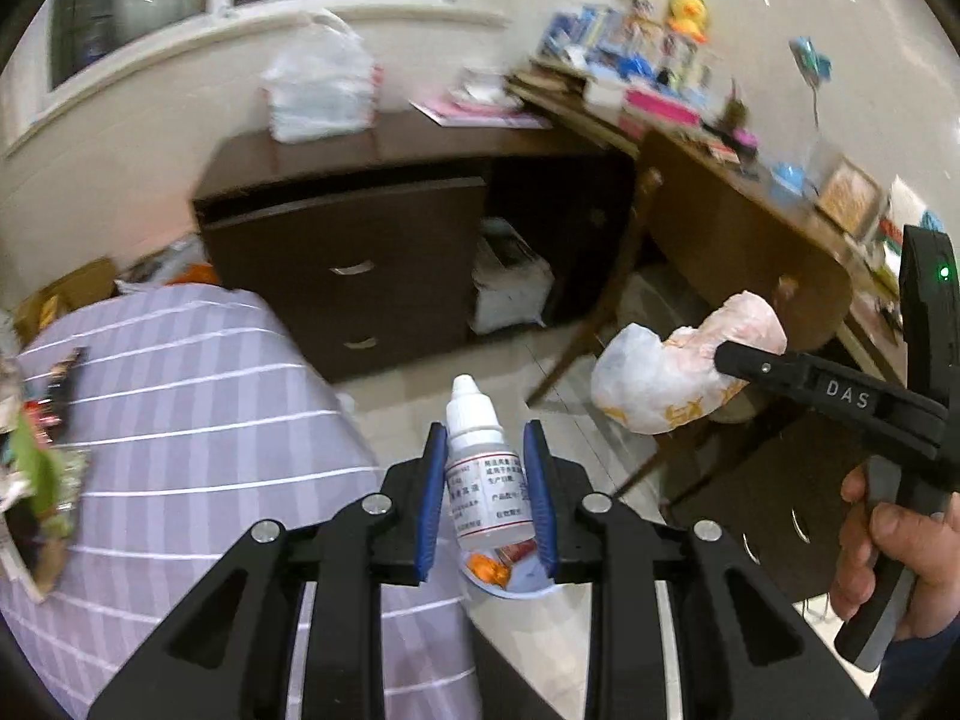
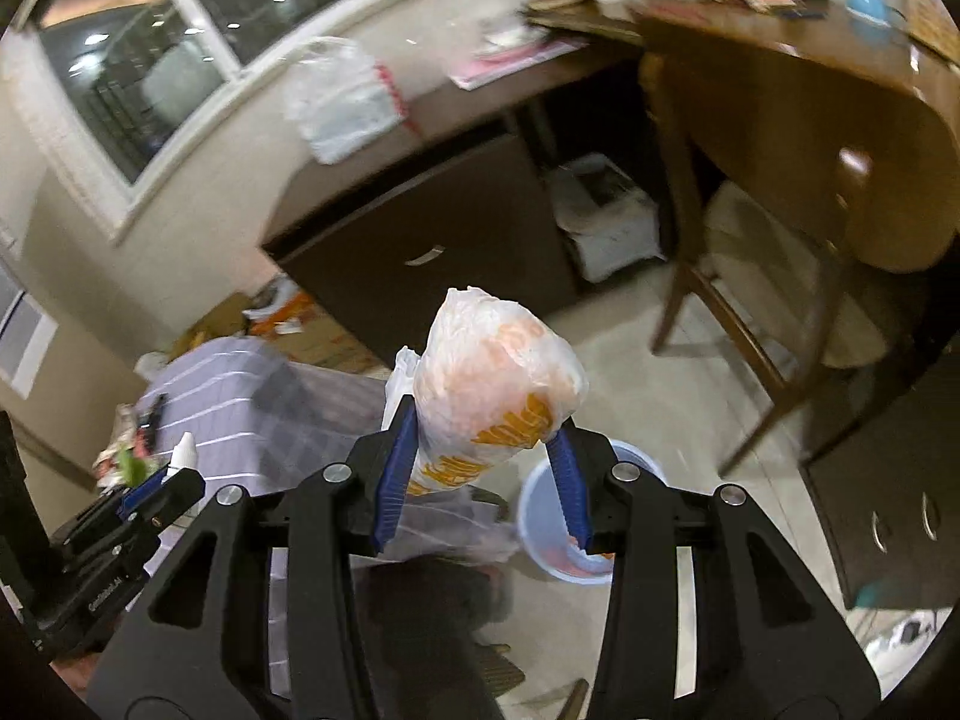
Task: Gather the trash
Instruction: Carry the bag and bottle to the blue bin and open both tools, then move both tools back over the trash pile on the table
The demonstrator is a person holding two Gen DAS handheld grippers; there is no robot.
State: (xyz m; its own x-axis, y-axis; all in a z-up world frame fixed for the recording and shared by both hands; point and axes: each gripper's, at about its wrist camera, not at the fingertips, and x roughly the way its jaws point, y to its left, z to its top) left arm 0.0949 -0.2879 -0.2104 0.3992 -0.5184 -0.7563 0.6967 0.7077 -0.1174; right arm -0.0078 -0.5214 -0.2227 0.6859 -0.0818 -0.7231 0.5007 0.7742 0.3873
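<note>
My left gripper (image 1: 486, 438) is shut on a small white dropper bottle (image 1: 483, 468) with a printed label, its cap pointing away from me. Below it on the floor stands a pale blue trash bin (image 1: 510, 588) with orange scraps inside. My right gripper (image 2: 483, 426) is shut on a crumpled white plastic bag with orange print (image 2: 492, 390). The same bag (image 1: 672, 372) shows in the left wrist view at the right, pinched by the right gripper's black fingers (image 1: 762, 369). The bin (image 2: 552, 534) lies just under the right gripper. The left gripper with its bottle (image 2: 183, 450) appears at lower left.
A striped lilac cloth (image 1: 180, 408) covers a surface at left with wrappers on its edge. A dark drawer cabinet (image 1: 342, 276) stands behind, a wooden chair (image 1: 720, 252) and a cluttered desk (image 1: 690, 114) at right. A white bag (image 1: 318, 84) sits on the cabinet.
</note>
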